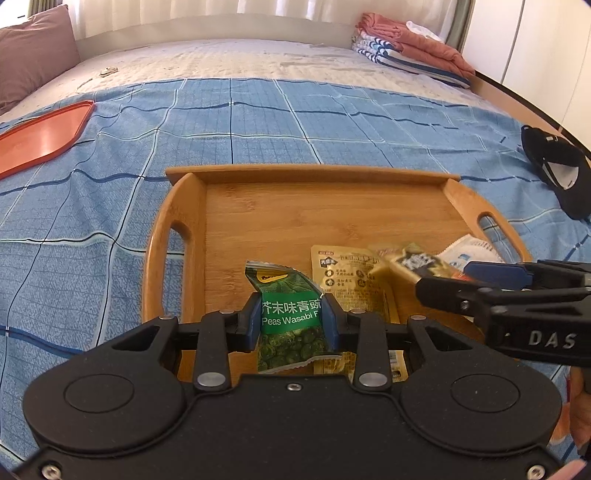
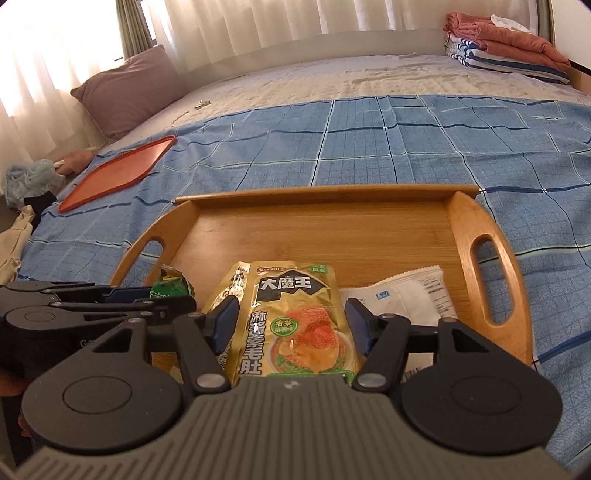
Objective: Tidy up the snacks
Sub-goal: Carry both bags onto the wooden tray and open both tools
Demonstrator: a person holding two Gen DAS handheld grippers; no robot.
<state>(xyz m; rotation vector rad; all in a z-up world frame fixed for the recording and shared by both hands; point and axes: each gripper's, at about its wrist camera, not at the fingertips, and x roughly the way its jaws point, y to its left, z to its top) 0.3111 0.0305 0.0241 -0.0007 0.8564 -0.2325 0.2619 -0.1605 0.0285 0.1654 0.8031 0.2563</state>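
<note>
Left tool point(image 1: 291, 319) is clenched on the green wasabi-pea packet point(image 1: 291, 325), lower centre of frame, held over the wooden tray point(image 1: 314, 210) for placement. Right tool point(image 2: 290, 325) grips the gold snack pouch point(image 2: 295, 325) by its side edges, frame centre. Both packets are glossy, crinkled foil.

A blue checked bedspread point(image 2: 406, 147) covers the bed beneath bright, curtained windows point(image 2: 258, 22).

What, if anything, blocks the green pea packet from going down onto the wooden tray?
Nothing visible blocks it. The left gripper is shut on the green pea packet right over the wooden tray, with bare wood beyond and to its left. A yellow packet lies on the tray just to its right, so set it down left of that.
</note>
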